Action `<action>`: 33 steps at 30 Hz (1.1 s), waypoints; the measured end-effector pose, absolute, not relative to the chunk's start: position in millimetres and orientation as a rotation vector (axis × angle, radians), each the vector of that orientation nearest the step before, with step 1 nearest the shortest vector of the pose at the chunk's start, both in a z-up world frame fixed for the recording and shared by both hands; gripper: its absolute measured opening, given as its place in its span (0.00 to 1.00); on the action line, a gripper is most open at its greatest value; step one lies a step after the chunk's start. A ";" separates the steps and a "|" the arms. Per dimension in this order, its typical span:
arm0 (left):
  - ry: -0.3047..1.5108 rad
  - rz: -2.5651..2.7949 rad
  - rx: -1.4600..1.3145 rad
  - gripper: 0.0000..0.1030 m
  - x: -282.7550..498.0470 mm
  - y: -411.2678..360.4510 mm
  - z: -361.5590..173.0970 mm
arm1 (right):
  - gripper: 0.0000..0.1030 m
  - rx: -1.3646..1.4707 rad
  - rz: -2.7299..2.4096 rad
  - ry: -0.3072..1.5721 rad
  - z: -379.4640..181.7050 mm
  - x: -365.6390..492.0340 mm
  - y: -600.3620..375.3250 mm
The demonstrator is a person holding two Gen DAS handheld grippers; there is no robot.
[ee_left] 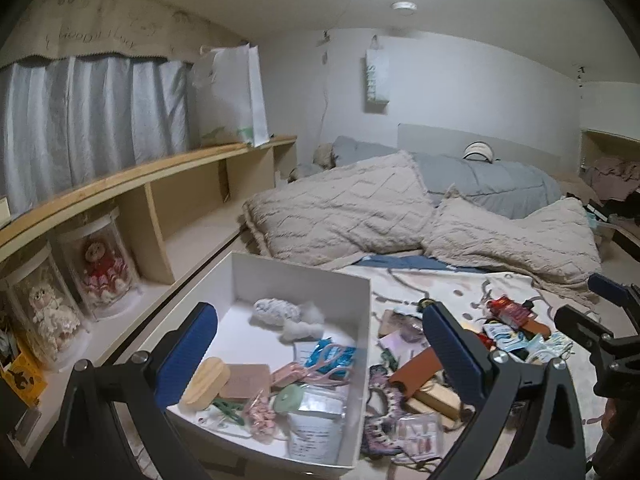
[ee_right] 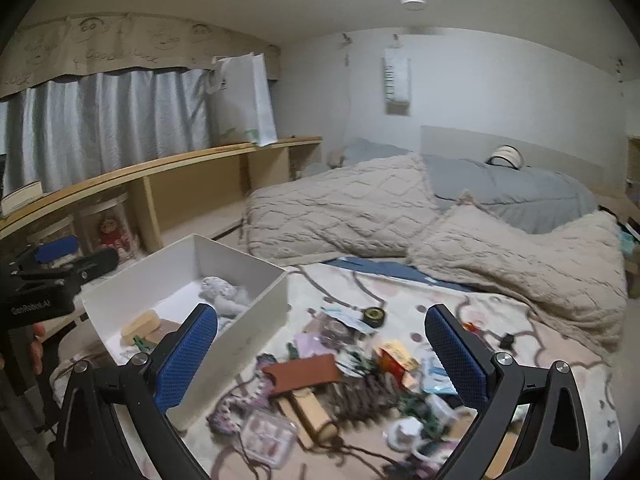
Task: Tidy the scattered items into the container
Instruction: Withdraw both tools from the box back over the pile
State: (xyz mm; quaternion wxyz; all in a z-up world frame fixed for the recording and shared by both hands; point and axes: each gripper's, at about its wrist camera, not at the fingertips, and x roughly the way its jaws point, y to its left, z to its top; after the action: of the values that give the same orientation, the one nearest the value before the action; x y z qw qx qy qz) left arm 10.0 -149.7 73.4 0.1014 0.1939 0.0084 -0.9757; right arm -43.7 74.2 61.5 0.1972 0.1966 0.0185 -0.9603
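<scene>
right now both tools gape wide with nothing between their blue pads: the left tool (ee_left: 320, 344) hangs over the white box (ee_left: 356, 364), the right tool (ee_right: 320, 344) over the scattered clutter (ee_right: 360, 380) on the patterned blanket (ee_right: 520, 320). the box sits on the bed at the left of the pile, already holding a wooden block (ee_left: 206, 382), scissors (ee_left: 328, 360) and small packets. a brown pouch (ee_right: 304, 370) lies just beside the box.

The box (ee_left: 304, 280) sits on the bed (ee_left: 440, 280), left of the scattered items (ee_right: 340, 380). Pillows (ee_left: 340, 208) lie behind them. Shelves (ee_left: 140, 208) stand left.
</scene>
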 end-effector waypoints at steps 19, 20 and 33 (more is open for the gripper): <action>0.120 -3.018 0.486 1.00 21.5 -107.7 61.4 | 1.00 0.418 -2.841 -0.011 53.4 -4.5 145.3; 0.128 -3.022 0.488 1.00 20.7 -108.2 59.6 | 1.00 0.413 -2.847 -0.044 52.0 -3.2 150.7; 0.148 -3.033 0.464 1.00 11.7 -105.2 42.3 | 1.00 0.416 -2.901 -0.176 42.0 -4.7 186.4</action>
State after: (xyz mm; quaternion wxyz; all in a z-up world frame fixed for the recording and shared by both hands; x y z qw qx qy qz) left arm 11.7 -105.2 42.3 0.0349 0.1510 0.0481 -0.9867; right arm -4.7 186.4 42.0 0.1025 0.1410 -0.0595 -0.9829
